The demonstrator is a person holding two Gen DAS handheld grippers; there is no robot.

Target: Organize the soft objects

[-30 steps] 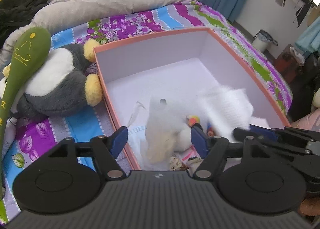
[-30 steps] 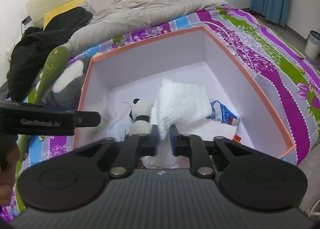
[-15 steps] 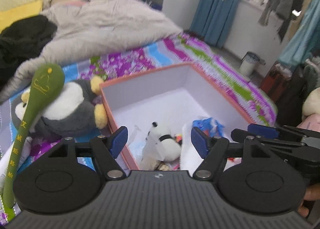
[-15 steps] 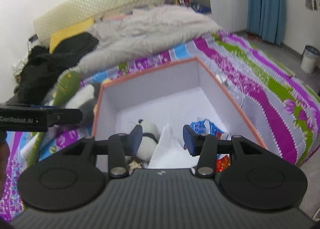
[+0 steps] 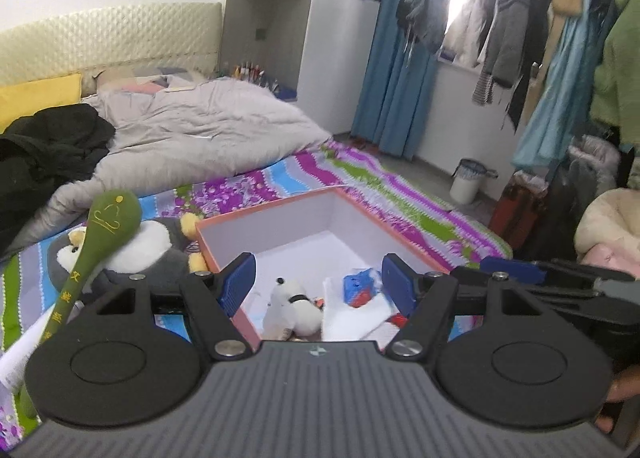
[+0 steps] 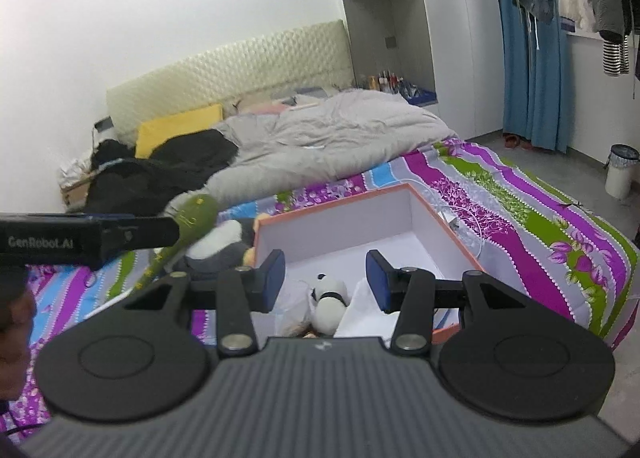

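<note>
1. Left gripper [image 5: 319,286]: jaws apart, nothing between the pads; held above the near edge of the box.
2. Right gripper [image 6: 325,281]: jaws apart, empty; also above the near edge, just right of the left one.
3. Box [image 5: 276,232]: orange rim, white inside, open top, lying on the bed. Directly under both grippers. Far half of its floor is bare.
4. In the box, near end: small panda plush [image 5: 295,308] at about 6 o'clock in the left view, white knitted cloth [image 5: 352,318] touching it at 5 o'clock, blue-and-red packet [image 5: 358,287] behind the cloth.
5. Still outside, just beside the box's left wall at 9 o'clock: penguin plush [image 5: 154,248], with a long green plush [image 5: 106,230] lying across it.

Step in hand, as judged: go for the next soft item. Advice: take the green plush first, since it lies on top; grip its narrow shaft, lift clear, then carry over the wall rather than dragging against it. Drop into the bare far half.

Surroundings: striped floral bedspread [image 6: 520,210], grey duvet [image 6: 332,130], black clothing [image 6: 168,166] at 10 o'clock, waste bin [image 6: 620,170] on the floor.

Obstruction: box wall; the two grippers are close together.
</note>
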